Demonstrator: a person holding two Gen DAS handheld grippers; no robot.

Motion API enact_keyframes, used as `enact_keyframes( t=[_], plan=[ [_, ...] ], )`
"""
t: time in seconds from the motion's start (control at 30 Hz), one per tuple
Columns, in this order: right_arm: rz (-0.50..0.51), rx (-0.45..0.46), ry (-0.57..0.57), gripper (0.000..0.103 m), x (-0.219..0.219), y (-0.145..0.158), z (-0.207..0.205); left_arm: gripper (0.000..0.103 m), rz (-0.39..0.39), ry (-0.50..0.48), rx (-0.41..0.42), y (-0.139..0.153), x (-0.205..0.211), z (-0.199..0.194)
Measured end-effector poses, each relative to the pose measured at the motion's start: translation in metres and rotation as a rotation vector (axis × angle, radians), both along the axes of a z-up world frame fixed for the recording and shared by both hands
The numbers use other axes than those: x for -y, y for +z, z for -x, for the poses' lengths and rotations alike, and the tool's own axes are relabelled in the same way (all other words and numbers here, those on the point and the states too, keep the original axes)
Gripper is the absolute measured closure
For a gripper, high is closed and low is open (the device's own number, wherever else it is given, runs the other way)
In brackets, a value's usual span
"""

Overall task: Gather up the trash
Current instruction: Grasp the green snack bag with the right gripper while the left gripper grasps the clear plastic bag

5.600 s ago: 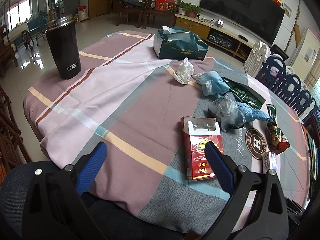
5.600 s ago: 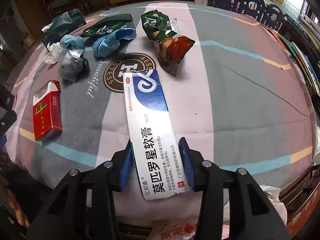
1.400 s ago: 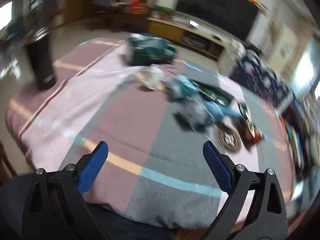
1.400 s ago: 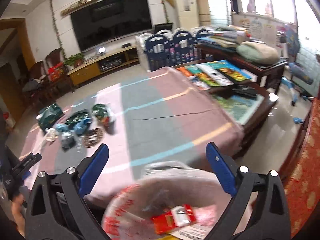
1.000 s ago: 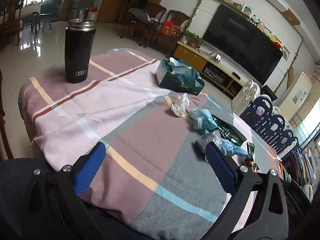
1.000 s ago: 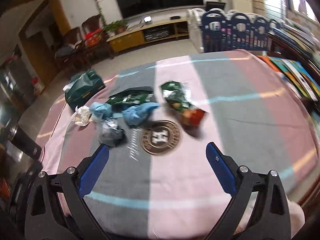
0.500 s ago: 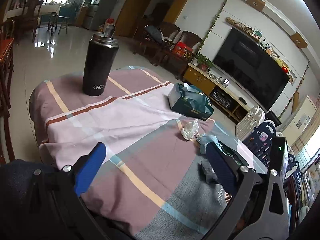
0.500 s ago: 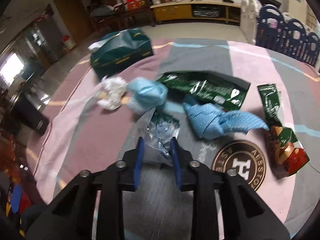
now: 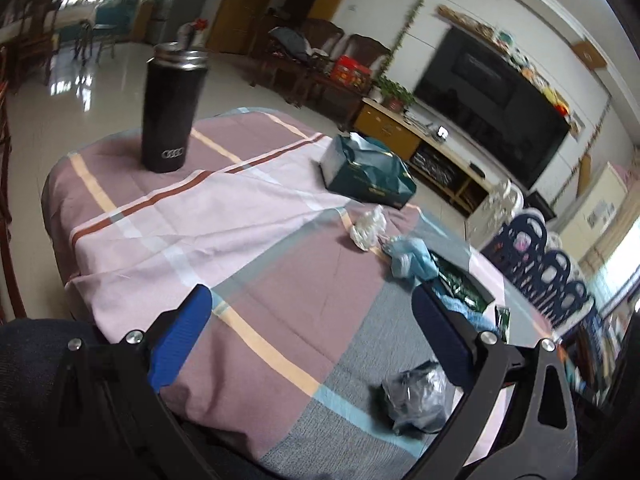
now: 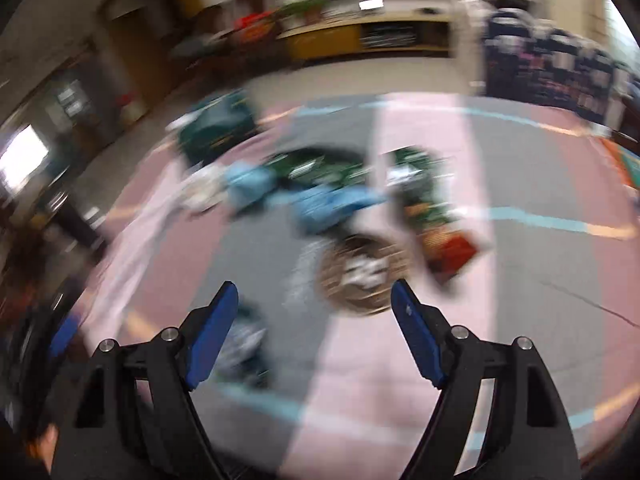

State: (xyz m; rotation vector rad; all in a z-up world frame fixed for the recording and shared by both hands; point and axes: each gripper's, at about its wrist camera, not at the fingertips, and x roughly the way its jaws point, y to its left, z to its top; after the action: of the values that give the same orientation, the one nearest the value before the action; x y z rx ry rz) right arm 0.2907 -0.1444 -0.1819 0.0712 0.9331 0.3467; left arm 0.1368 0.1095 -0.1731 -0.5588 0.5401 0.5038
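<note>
Trash pickup at a cloth-covered counter (image 9: 256, 248), mid-round: right gripper (image 10: 314, 308) is opening, blue pads wide apart w/ nothing between them, pic badly motion-blurred. Crumpled clear plastic wrapper (image 9: 416, 396) sits on the counter near its front edge, just beside the left gripper's right finger; in the right wrist view the same wrapper (image 10: 244, 344) shows as a smear just beside the right gripper's left pad, touching neither pad as far as the blur allows. Judged from that: the wrapper lies loose close to the person, apart from the rest, prob. to be picked up again for a firmer hold.

Left gripper (image 9: 308, 320) hangs spread wide over the near edge, empty, aimed across the counter, likely waiting its turn.

Rest of the trash is bunched mid-counter: white tissue wad (image 9: 366, 228), blue crumpled cloth (image 9: 412, 260), dark green foil packet (image 9: 460, 284), plus a green-and-red snack bag (image 10: 440, 232) near a round printed logo (image 10: 360, 276) on the cloth. Green tissue pack (image 9: 368, 176) and black tumbler (image 9: 170, 112) stand well apart from the heap, upright and tidy, so prob. not trash.

No bin or bag visible in either view.

Several pieces left; job looks roughly part-done.
</note>
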Motion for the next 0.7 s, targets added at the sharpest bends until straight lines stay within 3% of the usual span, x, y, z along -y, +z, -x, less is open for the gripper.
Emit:
enact_keyframes(
  t=[0.1, 0.2, 0.3, 0.33, 0.37, 0.4, 0.53, 0.7],
  plan=[
    [0.130, 0.048, -0.135, 0.026, 0.013, -0.004, -0.028, 0.003, -0.079, -0.096, -0.045, 0.001, 0.021, -0.013],
    [0.192, -0.015, -0.148, 0.026, 0.015, -0.028, -0.060, 0.003, -0.126, -0.230, -0.092, -0.002, 0.042, -0.028],
    [0.230, -0.080, -0.151, 0.029, 0.018, -0.051, -0.074, 0.003, -0.145, -0.305, -0.096, -0.004, 0.055, -0.034],
    [0.227, -0.093, -0.146, 0.035, 0.018, -0.056, -0.076, 0.003, -0.145, -0.320, -0.103, -0.006, 0.058, -0.036],
    [0.205, -0.114, -0.133, 0.058, 0.017, -0.061, -0.077, 0.003, -0.149, -0.331, -0.116, -0.008, 0.060, -0.039],
    [0.170, -0.142, -0.126, 0.067, 0.019, -0.065, -0.075, 0.003, -0.156, -0.338, -0.135, -0.010, 0.063, -0.042],
    [0.055, -0.180, -0.100, 0.080, 0.025, -0.064, -0.054, 0.003, -0.147, -0.375, -0.172, -0.017, 0.068, -0.049],
    [-0.040, -0.220, -0.085, 0.082, 0.040, -0.057, -0.007, 0.003, -0.097, -0.467, -0.226, -0.030, 0.075, -0.062]
  ],
)
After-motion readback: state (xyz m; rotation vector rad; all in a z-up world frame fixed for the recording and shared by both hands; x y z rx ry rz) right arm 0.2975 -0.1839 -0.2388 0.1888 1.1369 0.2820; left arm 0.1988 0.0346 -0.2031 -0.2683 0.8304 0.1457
